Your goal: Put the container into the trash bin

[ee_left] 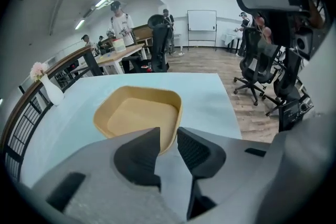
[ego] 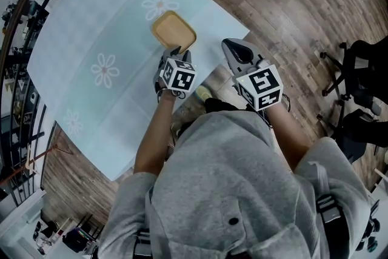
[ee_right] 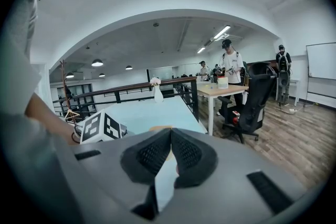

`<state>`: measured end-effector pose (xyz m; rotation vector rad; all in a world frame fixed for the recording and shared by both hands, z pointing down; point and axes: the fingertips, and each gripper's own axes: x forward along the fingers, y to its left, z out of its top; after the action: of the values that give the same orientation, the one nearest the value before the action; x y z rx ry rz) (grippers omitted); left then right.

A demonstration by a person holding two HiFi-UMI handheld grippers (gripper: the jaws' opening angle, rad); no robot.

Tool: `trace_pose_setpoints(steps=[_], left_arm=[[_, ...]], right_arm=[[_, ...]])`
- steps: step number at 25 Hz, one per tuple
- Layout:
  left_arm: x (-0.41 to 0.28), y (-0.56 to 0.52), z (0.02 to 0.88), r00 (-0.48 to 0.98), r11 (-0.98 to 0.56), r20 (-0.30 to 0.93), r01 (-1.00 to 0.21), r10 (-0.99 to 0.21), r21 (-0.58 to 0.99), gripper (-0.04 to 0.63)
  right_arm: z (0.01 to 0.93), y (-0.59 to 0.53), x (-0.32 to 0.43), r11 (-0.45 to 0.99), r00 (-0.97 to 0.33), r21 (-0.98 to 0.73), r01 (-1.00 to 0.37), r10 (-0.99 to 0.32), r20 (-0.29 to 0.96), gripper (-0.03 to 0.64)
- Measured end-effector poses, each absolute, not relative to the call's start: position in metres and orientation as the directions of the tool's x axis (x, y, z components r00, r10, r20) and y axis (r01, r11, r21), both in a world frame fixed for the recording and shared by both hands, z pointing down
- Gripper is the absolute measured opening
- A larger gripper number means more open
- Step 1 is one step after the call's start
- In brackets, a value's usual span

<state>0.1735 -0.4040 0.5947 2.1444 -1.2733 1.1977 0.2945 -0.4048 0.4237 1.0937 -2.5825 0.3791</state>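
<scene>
While the jaws of my left gripper stand slightly apart at its near rim corner, not pinching, the container rests on the counter.
It looks light, stiff and thin-walled, so I'd take that rim; the right gripper jaws are pressed together, empty.

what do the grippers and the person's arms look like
Both the left gripper and the right gripper are grey, with two dark ribbed pads tapering to tips. Each carries a white cube with black square markers. The person wears a grey hooded top.
</scene>
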Motion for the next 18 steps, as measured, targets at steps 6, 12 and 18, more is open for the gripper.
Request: trace_pose_setpoints(steps=[6, 12, 18], left_arm=[[0.154, -0.407, 0.581, 0.158, -0.504, 0.786, -0.837, -0.598, -0.215, 0.035], [0.118, -0.395, 0.567, 0.104, -0.395, 0.752, -0.892, -0.651, -0.220, 0.034], [0.075, -0.370, 0.561, 0.013, -0.288, 0.740, -0.925, -0.673, -0.246, 0.034]], right_arm=[[0.424, -0.409, 0.284, 0.694, -0.680, -0.120, -0.710, -0.631, 0.375, 0.026], [0.424, -0.407, 0.258, 0.744, -0.727, -0.125, -0.656, -0.578, 0.370, 0.026], [0.421, -0.401, 0.212, 0.818, -0.798, -0.127, -0.561, -0.493, 0.348, 0.026]])
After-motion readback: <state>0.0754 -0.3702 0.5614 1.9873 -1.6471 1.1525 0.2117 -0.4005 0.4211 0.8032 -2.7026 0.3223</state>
